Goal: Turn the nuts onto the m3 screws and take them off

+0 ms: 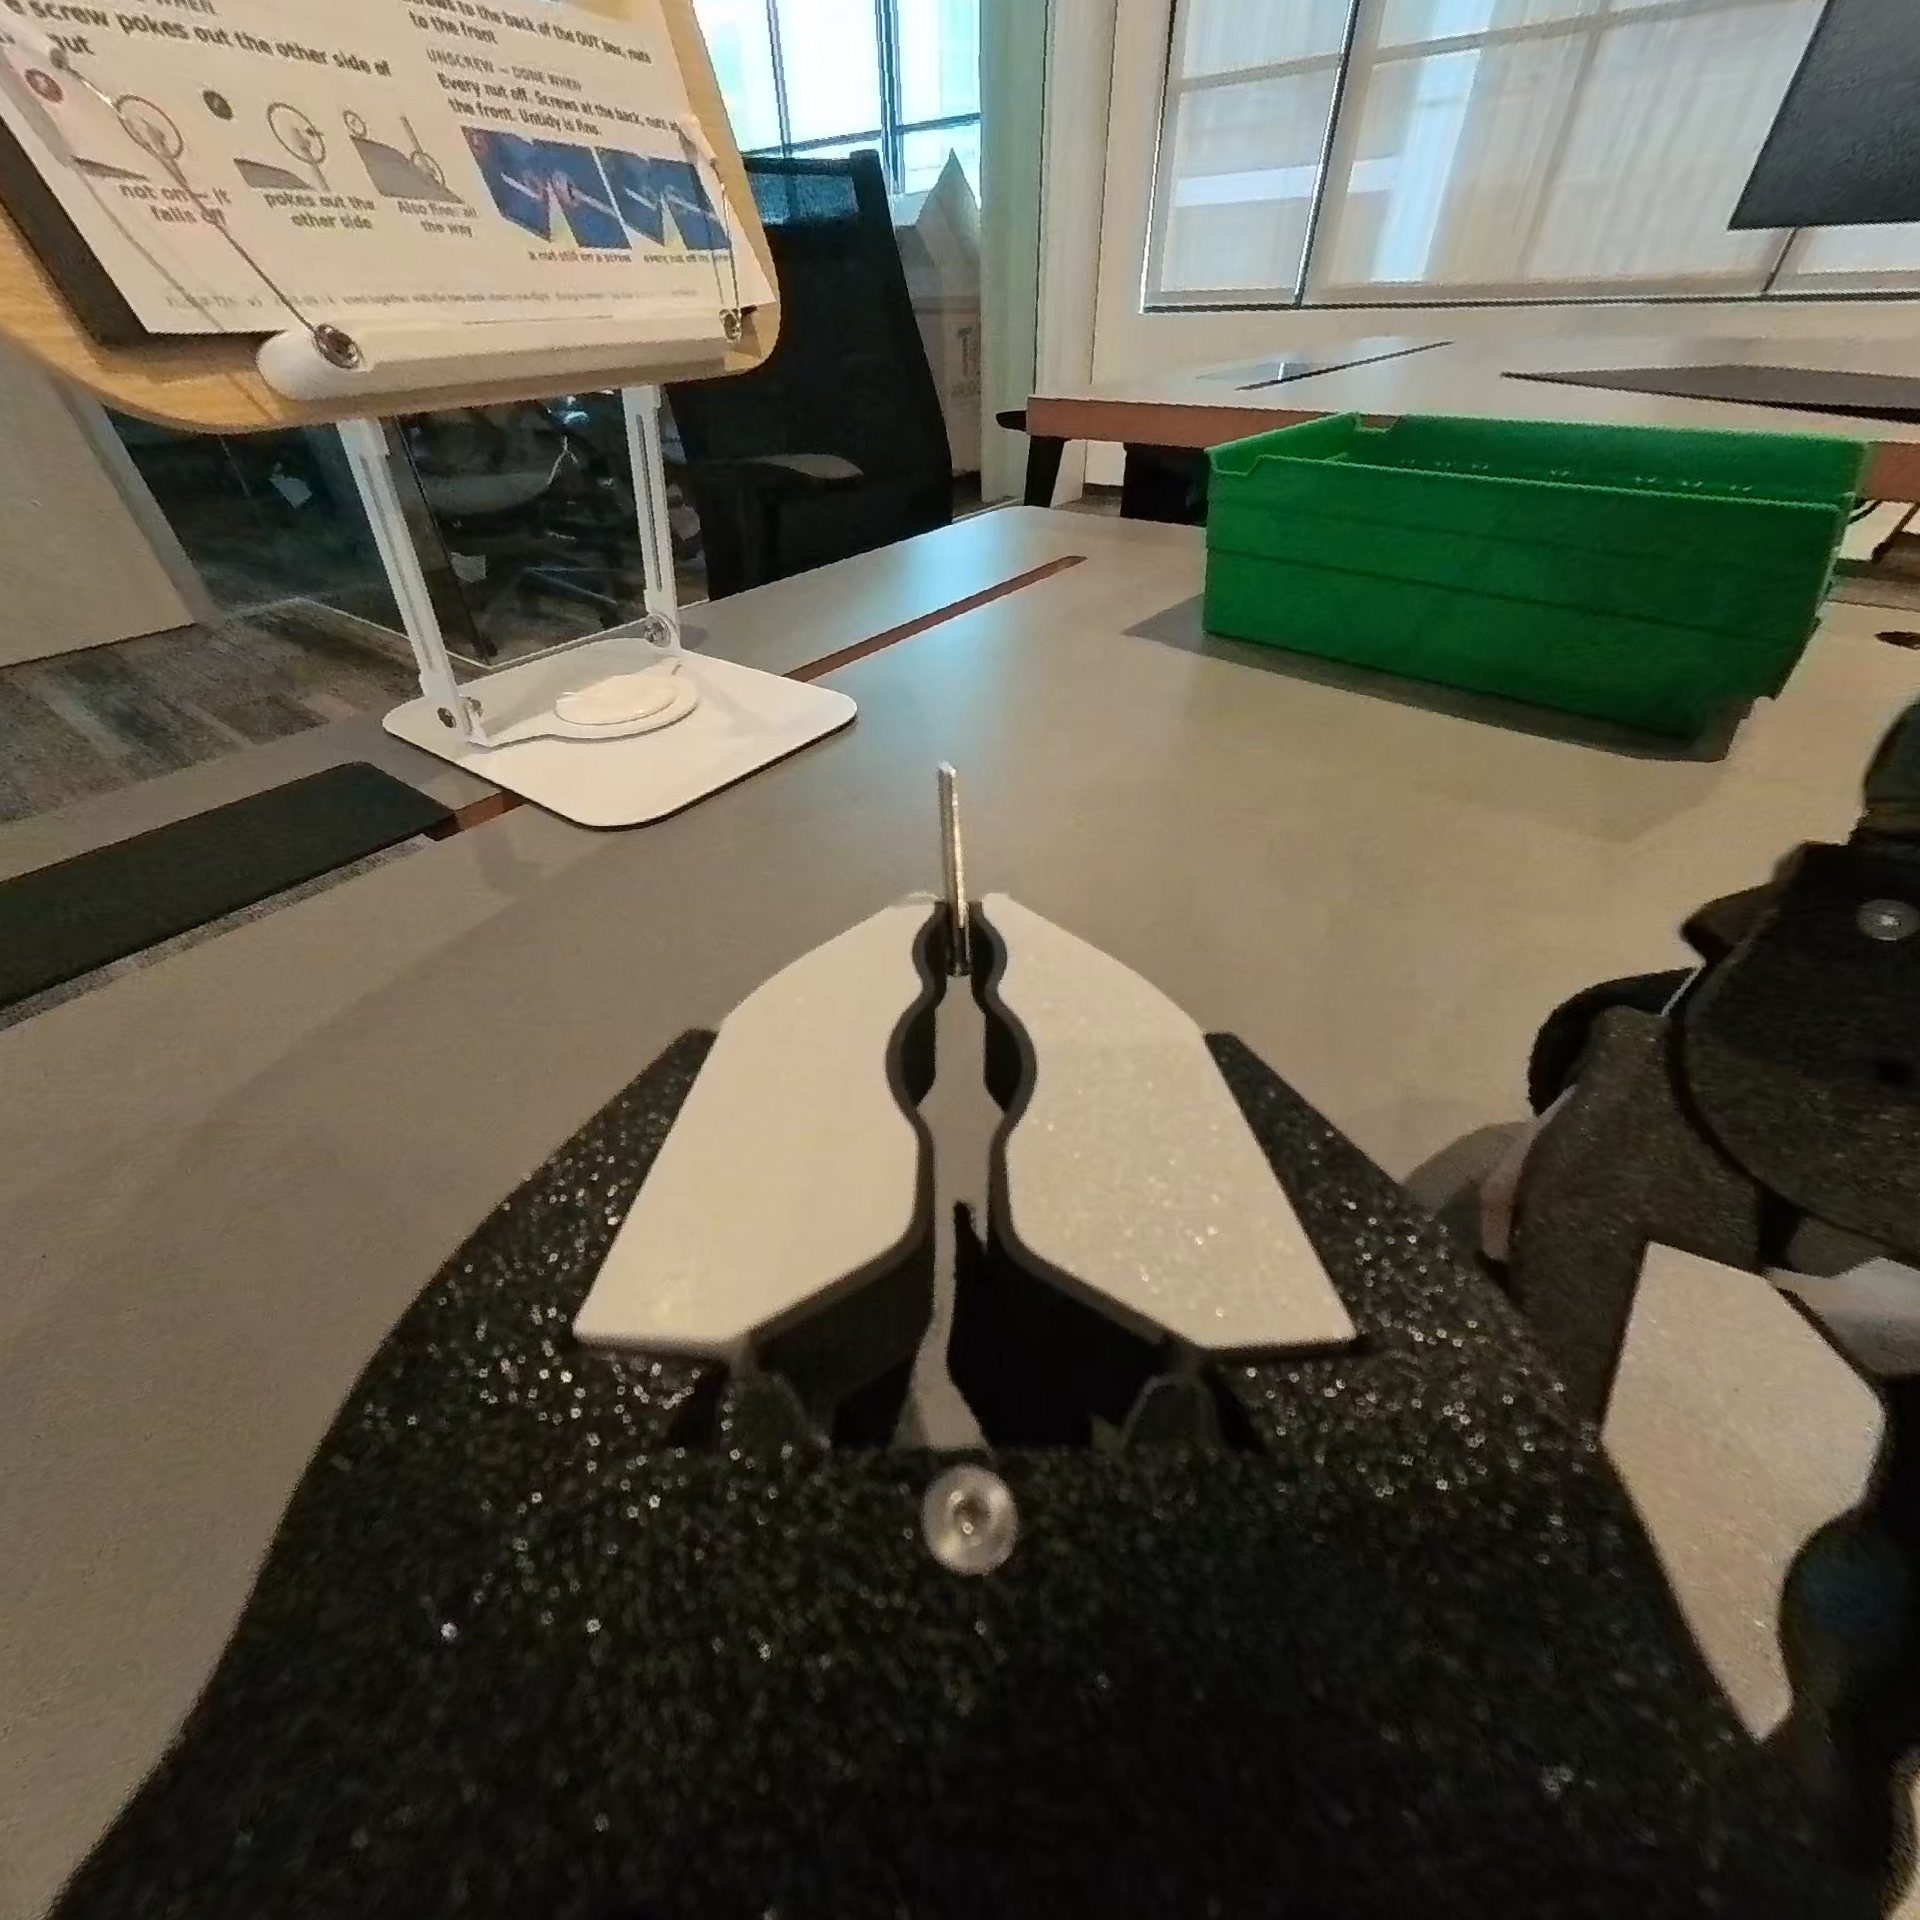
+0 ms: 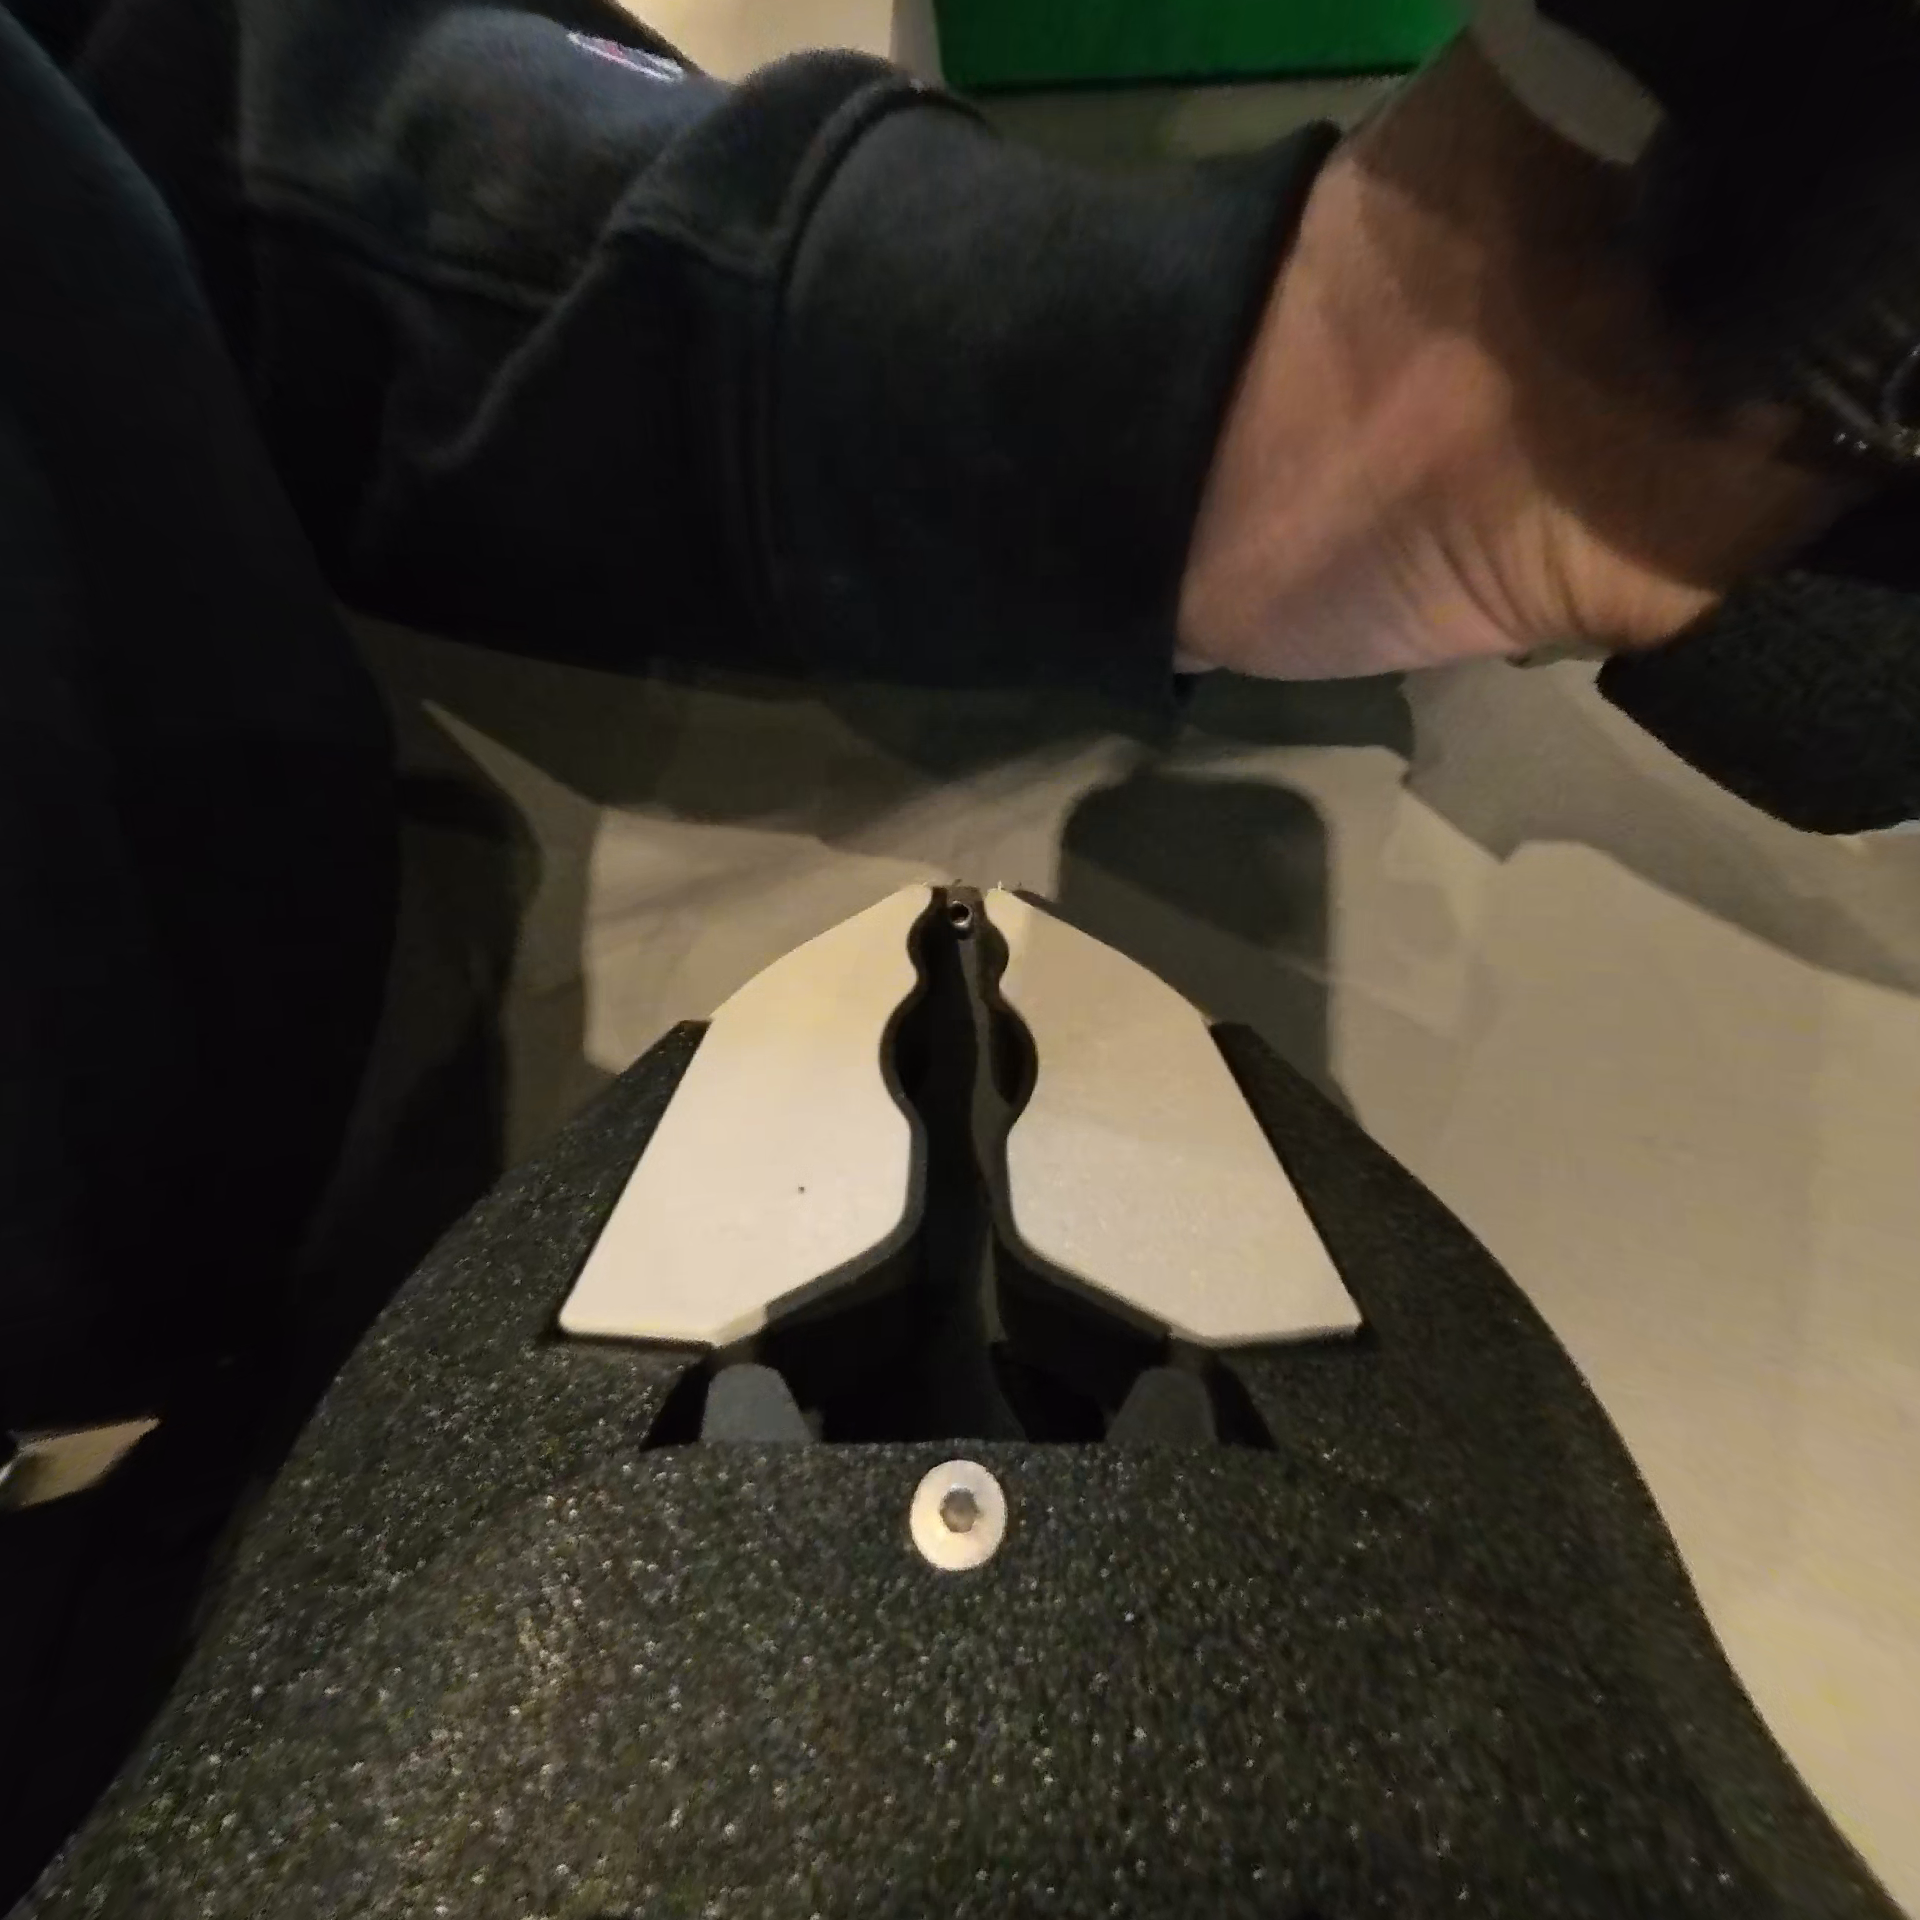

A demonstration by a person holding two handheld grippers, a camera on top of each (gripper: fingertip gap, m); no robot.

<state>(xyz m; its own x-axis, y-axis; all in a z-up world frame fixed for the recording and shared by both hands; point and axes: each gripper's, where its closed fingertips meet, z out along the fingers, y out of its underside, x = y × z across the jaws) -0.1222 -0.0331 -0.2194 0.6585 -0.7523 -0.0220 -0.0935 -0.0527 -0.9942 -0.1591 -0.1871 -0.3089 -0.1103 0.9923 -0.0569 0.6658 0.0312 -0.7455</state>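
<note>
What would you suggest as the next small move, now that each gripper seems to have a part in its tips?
Probably bring the right gripper round to the free tip of the screw, lining its hole up. The left gripper pinches the screw, shaft pointing forward and bare. The right one holds a small holed piece, likely the nut, but faces the sleeve.

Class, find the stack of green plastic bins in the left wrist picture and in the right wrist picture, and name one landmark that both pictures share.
Left wrist view: the stack of green plastic bins stands on the grey table at upper right, beyond the fingertips.
Right wrist view: only a green strip shows at the top edge, above the dark sleeve.
Shared landmark: the pale grey tabletop.
</note>
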